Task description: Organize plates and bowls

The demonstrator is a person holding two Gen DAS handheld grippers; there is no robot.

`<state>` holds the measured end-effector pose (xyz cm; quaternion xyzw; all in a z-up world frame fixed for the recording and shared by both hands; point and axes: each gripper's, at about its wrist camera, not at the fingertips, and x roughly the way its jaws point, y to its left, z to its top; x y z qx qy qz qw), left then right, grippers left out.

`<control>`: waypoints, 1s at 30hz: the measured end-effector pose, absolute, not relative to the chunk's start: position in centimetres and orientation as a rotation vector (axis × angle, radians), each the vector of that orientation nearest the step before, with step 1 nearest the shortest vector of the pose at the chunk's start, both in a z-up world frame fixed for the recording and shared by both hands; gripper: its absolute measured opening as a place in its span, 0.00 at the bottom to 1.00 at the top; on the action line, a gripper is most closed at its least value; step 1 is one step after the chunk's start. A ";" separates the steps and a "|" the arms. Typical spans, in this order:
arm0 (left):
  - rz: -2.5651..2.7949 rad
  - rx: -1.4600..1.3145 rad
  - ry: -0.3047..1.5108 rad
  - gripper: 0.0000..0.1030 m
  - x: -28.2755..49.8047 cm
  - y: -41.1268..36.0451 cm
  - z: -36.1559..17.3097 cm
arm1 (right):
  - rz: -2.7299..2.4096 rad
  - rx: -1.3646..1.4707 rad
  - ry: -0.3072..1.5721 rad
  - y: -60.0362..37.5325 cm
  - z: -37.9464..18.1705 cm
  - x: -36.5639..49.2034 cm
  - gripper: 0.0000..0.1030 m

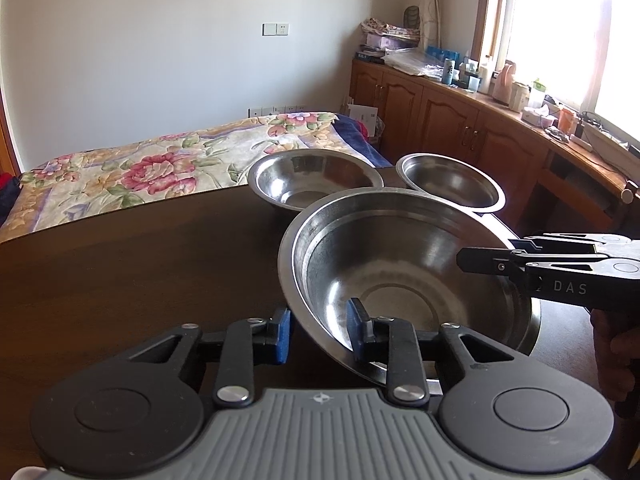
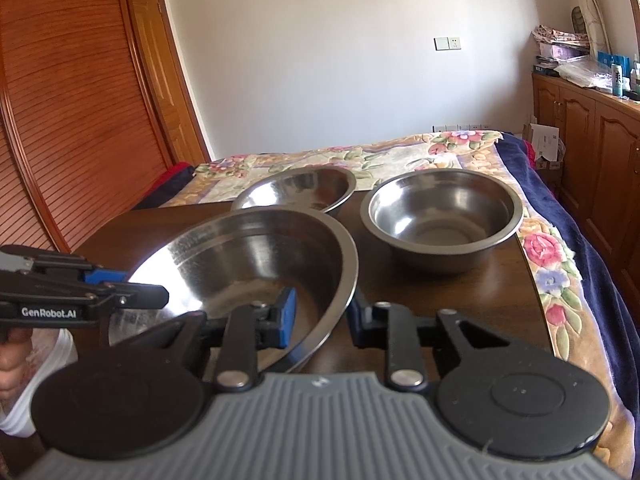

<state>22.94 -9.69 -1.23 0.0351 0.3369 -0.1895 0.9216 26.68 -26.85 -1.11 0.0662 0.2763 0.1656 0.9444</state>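
Bench [image 2: 460, 292]: dark wood, carrying three steel bowls; flowered bed [image 1: 120, 172] lies just beyond its far edge.

Largest bowl [image 1: 400, 264] sits nearest, tilted, near rim raised toward the cameras. It is the one in hand. Round, so no long axis to speak of; what matters is the rim, and both tongs straddle it from opposite sides.

Middle bowl [image 2: 296, 190]: behind the large one, shallow, upright, untouched. Deep small bowl [image 2: 442, 212]: off to the right, apart from both, upright.

Left tongs [image 1: 318, 330]: spread moderately, one blue pad inside the large bowl's wall, the other outside its rim. Whether the pads actually press the metal, cannot tell (a gap seems to show at the outer pad).

Right tongs [image 2: 320, 318]: same arrangement on the right-hand rim, one pad inside, one finger outside, spread about as wide. Contact not clear either.

Judgement: both hands equally near; the coming move likely turns on closing over the rim, then carrying the bowl toward the others.
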 end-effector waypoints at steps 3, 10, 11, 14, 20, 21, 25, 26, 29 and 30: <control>-0.394 0.071 0.685 0.29 22.5 -9.5 -1.0 | 0.334 0.132 0.562 -26.7 -1.0 26.4 0.28; -0.406 0.069 0.662 0.29 21.0 -8.9 -0.3 | 0.328 0.128 0.547 -26.4 -0.2 25.1 0.28; -0.408 0.068 0.660 0.29 20.8 -8.8 -0.2 | 0.327 0.128 0.546 -26.3 -0.1 24.9 0.28; -0.413 0.071 0.655 0.29 20.1 -8.7 -0.1 | 0.325 0.127 0.546 -26.1 0.0 24.4 0.28; -0.427 0.067 0.656 0.30 18.5 -7.8 -0.2 | 0.328 0.120 0.548 -25.6 0.1 23.3 0.28; -0.428 0.066 0.657 0.30 18.3 -7.7 -0.3 | 0.329 0.119 0.549 -25.4 0.1 23.1 0.28; -0.431 0.062 0.660 0.30 17.5 -7.0 -0.4 | 0.334 0.113 0.555 -24.8 0.0 22.2 0.28; -0.432 0.061 0.660 0.29 17.3 -6.8 -0.4 | 0.335 0.113 0.556 -24.6 0.0 22.0 0.28; -0.434 0.057 0.664 0.30 16.5 -6.4 -0.5 | 0.339 0.116 0.563 -24.3 -0.2 21.2 0.28; -0.436 0.057 0.666 0.30 16.3 -6.3 -0.6 | 0.339 0.115 0.565 -24.3 -0.3 21.0 0.28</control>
